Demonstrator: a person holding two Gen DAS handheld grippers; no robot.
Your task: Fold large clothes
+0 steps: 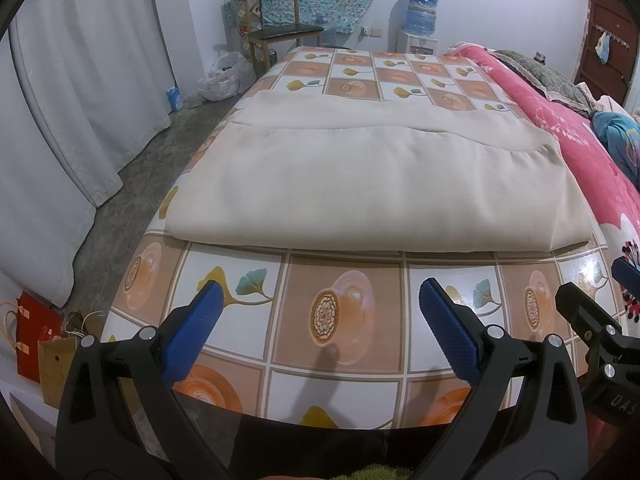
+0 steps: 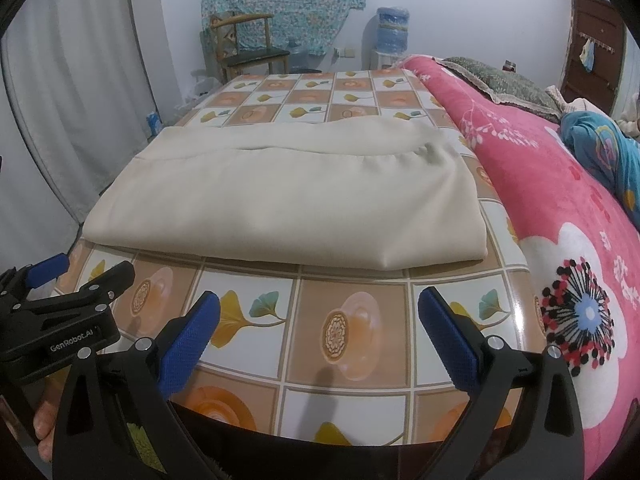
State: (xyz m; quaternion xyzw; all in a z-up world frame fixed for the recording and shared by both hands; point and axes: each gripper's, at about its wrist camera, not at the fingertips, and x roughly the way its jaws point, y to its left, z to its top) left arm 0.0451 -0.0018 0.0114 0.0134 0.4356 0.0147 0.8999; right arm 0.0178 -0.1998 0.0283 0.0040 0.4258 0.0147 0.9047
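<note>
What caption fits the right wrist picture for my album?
Open right gripper waits above the patterned table, facing a folded beige cloth beside a pink blanket.

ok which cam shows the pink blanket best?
Right wrist. There the pink blanket fills the whole right side, with its big flower print in full view. The left wrist view shows only a narrower strip of it along the right edge, with the flower mostly cut off behind the other hand-held gripper.

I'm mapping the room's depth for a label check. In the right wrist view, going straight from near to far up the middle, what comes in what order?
Open right gripper → bare patterned tiled tablecloth → folded beige cloth → more tablecloth → dark-seated wooden chair → floral teal fabric hanging on the wall.
</note>
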